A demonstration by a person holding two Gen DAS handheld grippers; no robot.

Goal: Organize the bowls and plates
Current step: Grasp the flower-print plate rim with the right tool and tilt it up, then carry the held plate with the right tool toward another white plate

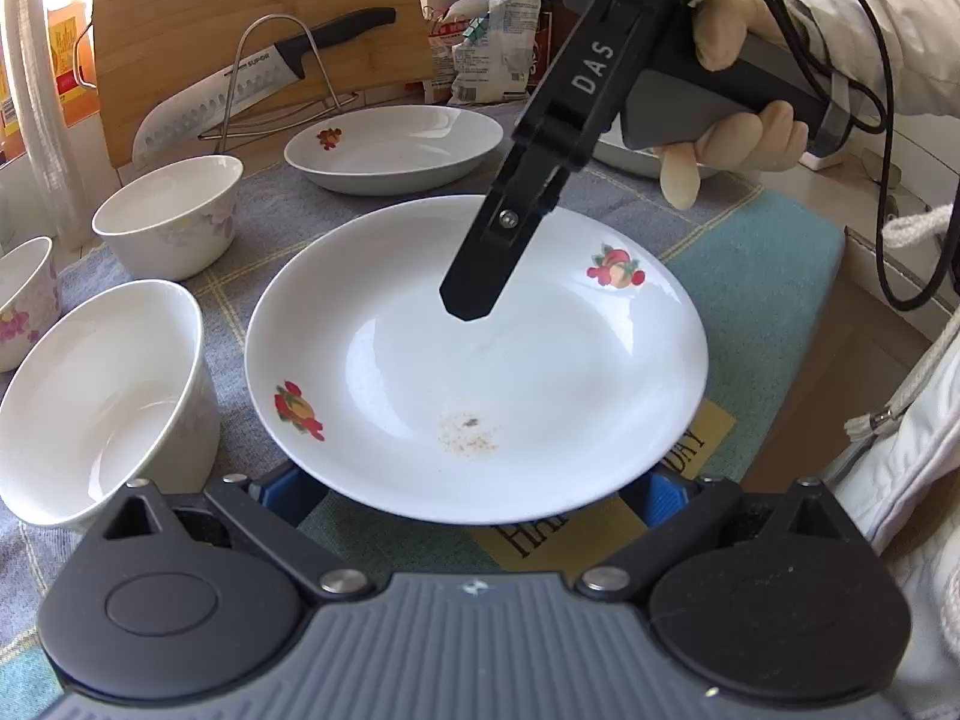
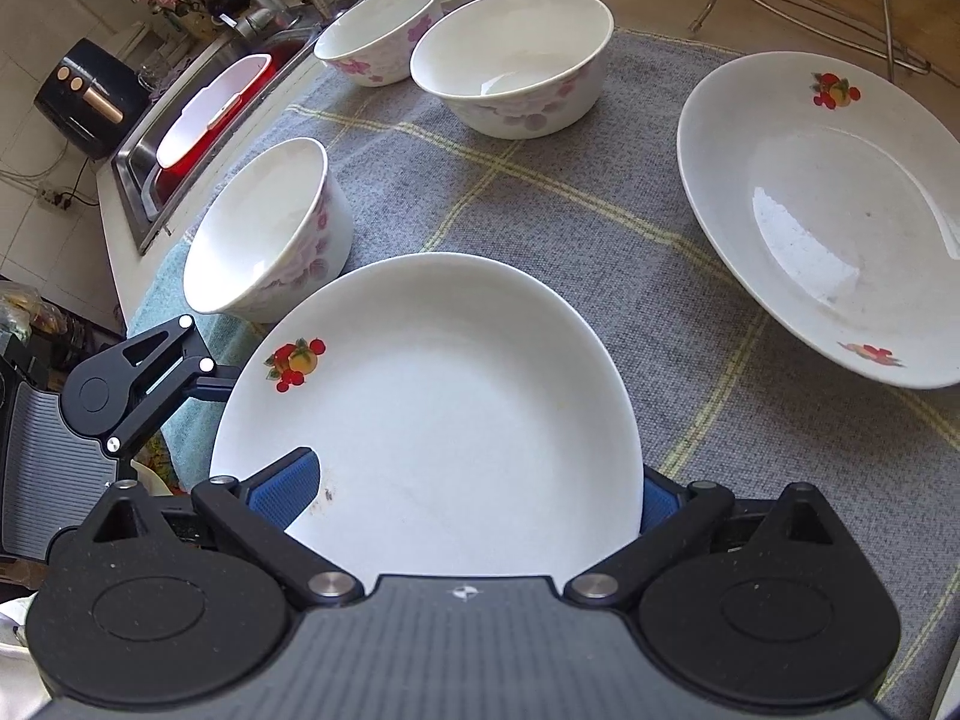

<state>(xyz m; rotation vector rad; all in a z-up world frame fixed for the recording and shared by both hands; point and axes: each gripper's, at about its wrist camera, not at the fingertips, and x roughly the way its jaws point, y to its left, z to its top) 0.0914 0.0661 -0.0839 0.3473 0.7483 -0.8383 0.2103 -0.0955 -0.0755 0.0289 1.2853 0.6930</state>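
Observation:
A white plate with fruit prints (image 1: 480, 354) (image 2: 432, 414) is lifted off the grey cloth. My right gripper (image 2: 462, 492) grips its rim: one blue pad (image 2: 288, 489) lies on top, the other (image 2: 657, 501) below. In the left wrist view the right gripper's finger (image 1: 480, 276) lies over the plate. My left gripper (image 1: 474, 495) sits wide open under the plate's near rim, not closing on it. A second fruit-print plate (image 1: 393, 147) (image 2: 840, 210) rests on the cloth. Three floral bowls (image 2: 270, 240) (image 2: 510, 60) (image 2: 378, 30) stand on the cloth.
A knife (image 1: 240, 90) leans on a metal rack (image 1: 276, 78) in front of a wooden board (image 1: 252, 6) at the back. A sink (image 2: 198, 120) with a red basin lies beyond the bowls. A grey checked cloth (image 2: 570, 228) covers the counter.

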